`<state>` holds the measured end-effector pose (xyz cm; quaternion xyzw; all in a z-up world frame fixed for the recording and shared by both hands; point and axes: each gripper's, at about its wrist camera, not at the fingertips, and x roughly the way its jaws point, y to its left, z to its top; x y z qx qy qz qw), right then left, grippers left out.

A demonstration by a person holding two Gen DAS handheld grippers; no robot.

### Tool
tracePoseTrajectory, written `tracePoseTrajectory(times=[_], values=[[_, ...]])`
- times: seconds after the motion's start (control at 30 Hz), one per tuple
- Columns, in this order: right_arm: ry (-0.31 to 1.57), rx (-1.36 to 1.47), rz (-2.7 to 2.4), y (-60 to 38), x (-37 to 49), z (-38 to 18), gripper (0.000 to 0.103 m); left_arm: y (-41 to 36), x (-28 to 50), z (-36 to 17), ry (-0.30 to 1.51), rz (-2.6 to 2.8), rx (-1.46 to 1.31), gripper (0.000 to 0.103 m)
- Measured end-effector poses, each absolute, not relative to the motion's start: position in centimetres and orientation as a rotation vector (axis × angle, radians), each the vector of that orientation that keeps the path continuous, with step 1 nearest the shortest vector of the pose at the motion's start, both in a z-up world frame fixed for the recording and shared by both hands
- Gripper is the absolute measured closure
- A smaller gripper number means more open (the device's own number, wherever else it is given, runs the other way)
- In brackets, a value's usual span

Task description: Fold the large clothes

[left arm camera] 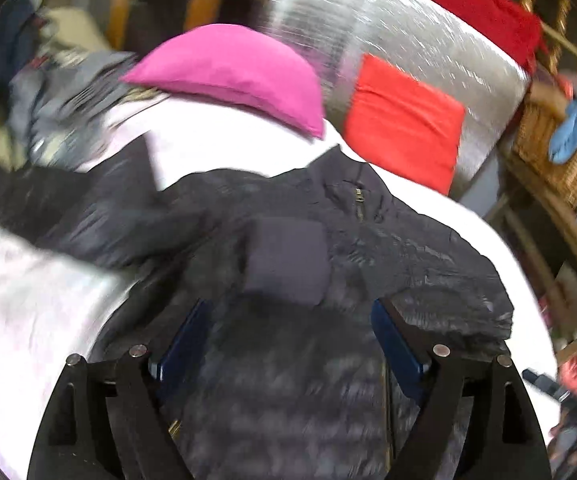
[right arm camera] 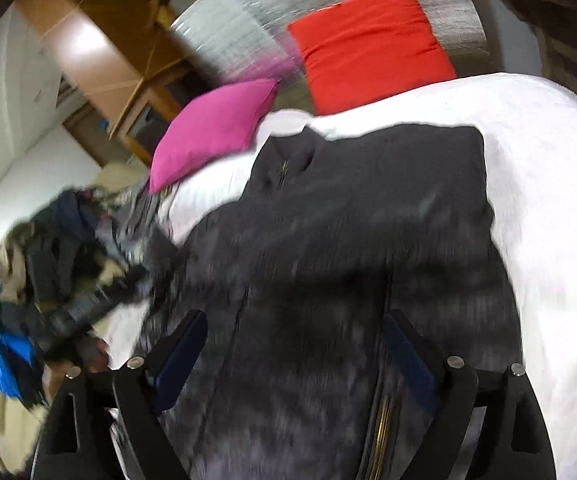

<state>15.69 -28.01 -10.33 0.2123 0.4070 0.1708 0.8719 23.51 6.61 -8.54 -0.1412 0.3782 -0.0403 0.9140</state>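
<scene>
1. A heap of clothes [right arm camera: 48, 264] lies at the far left, off the bed's edge: dark, beige, teal and bright blue cloth tangled together, too blurred to sort.
2. A pink pillow [left arm camera: 232, 76] sits on the white bed [left arm camera: 28, 300], soft and rounded, with a pointed corner.
3. The jacket [left arm camera: 328, 260] lies spread on the bed: dark, quilted, faintly shiny, its brass zipper running down the front. One sleeve reaches out to the left; a smooth dark cuff is folded over the chest.
4. The left gripper [left arm camera: 292, 340] hangs over the jacket's lower half, its blue-padded fingers [left arm camera: 396, 348] spread wide, holding nothing.
5. The right gripper [right arm camera: 296, 344] is likewise over the jacket, fingers [right arm camera: 180, 344] spread apart and empty.
6. A red pillow [left arm camera: 404, 124], flat and square, leans on a silvery, glinting headboard [left arm camera: 408, 32].
7. At the far right a wicker basket [left arm camera: 548, 160] holds something light blue, possibly cloth.
</scene>
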Motion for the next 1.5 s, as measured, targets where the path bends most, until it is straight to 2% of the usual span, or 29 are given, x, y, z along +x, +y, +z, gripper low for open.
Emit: tracePoseTrajectory(times=[0.33, 0.67, 0.93, 1.5], values=[[0.886, 0.395, 0.34, -24.5, 8.5, -10.5, 0.012, 15.7, 12.0, -10.2, 0.747, 0.021, -0.609, 0.018], [0.848, 0.409, 0.348, -22.5, 3.6, -8.2, 0.012, 19.0, 7.9, -10.0, 0.71, 0.054, -0.69, 0.017], [0.843, 0.408, 0.311, -23.2, 3.2, -8.0, 0.012, 23.5, 10.3, -11.1, 0.719, 0.089, -0.785, 0.017], [0.89, 0.394, 0.189, -23.8, 6.9, -13.1, 0.012, 42.6, 23.6, -16.6, 0.636, 0.208, -1.139, 0.017]])
